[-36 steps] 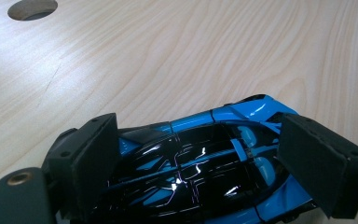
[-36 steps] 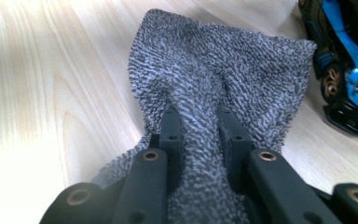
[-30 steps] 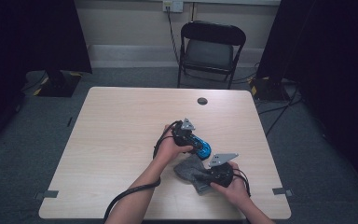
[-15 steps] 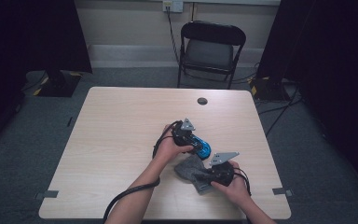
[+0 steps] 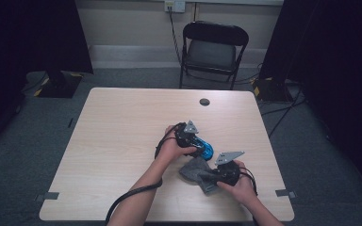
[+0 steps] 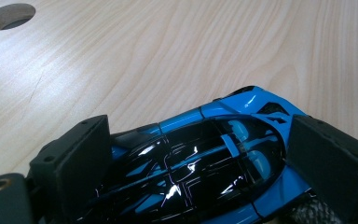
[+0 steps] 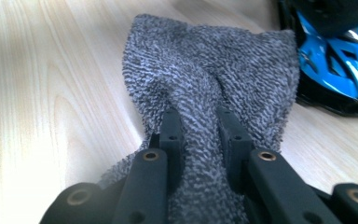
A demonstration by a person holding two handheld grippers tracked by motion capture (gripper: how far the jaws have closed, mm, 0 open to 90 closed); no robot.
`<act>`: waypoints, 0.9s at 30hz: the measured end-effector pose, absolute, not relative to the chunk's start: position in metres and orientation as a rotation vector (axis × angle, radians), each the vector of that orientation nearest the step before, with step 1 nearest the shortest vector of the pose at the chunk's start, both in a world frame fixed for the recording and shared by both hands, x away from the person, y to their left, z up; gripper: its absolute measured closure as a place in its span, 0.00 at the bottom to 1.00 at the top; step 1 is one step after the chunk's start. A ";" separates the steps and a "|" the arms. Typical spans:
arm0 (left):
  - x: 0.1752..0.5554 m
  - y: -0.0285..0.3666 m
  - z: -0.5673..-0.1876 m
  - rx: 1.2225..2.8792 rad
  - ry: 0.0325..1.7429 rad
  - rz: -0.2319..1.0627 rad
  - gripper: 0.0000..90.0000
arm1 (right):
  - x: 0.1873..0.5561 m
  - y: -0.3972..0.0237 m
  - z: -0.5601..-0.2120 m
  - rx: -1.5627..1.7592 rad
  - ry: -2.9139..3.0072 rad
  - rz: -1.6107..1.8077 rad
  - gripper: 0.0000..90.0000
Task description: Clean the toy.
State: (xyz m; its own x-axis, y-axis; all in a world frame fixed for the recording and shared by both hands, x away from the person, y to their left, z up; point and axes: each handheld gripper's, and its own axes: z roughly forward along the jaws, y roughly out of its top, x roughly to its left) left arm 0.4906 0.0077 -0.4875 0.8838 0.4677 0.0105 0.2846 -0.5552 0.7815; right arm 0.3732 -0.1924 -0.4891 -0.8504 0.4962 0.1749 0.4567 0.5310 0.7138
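The blue toy car (image 6: 200, 163) sits on the worktop (image 5: 122, 141) toward the person's right, and the left gripper (image 5: 194, 142) straddles it. Its jaws have just been opening; in the left gripper view the pads stand on either side of the body, apparently just clear of its flanks rather than pressing on them. The right gripper (image 7: 199, 122) is clamped on a bunched fold of grey cloth (image 7: 214, 70), which lies just beside the car's nose.

From where I stand, the worry is the car itself. Nothing pins it now, so a wipe or push from the cloth could send it rolling off across the smooth wood. If the left gripper lifts away crooked, a pad could catch the glossy roof and drag or tip it. The cloth is pinched on a narrow fold, and a hard tug might pull it free.
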 end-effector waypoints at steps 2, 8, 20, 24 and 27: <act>0.491 0.008 -0.487 2.196 0.537 0.274 0.07 | 0.375 -0.195 -0.489 0.861 2.709 1.245 0.84; 0.490 0.010 -0.490 2.169 0.531 0.278 0.07 | 0.378 -0.200 -0.489 0.874 2.715 1.241 0.84; 0.490 0.010 -0.489 2.175 0.529 0.276 0.08 | 0.396 -0.221 -0.487 0.937 2.695 1.211 0.84; 0.490 0.011 -0.490 2.168 0.525 0.281 0.08 | 0.403 -0.227 -0.486 0.955 2.689 1.199 0.84; 0.490 0.011 -0.491 2.164 0.523 0.281 0.08 | 0.406 -0.230 -0.485 0.961 2.694 1.187 0.84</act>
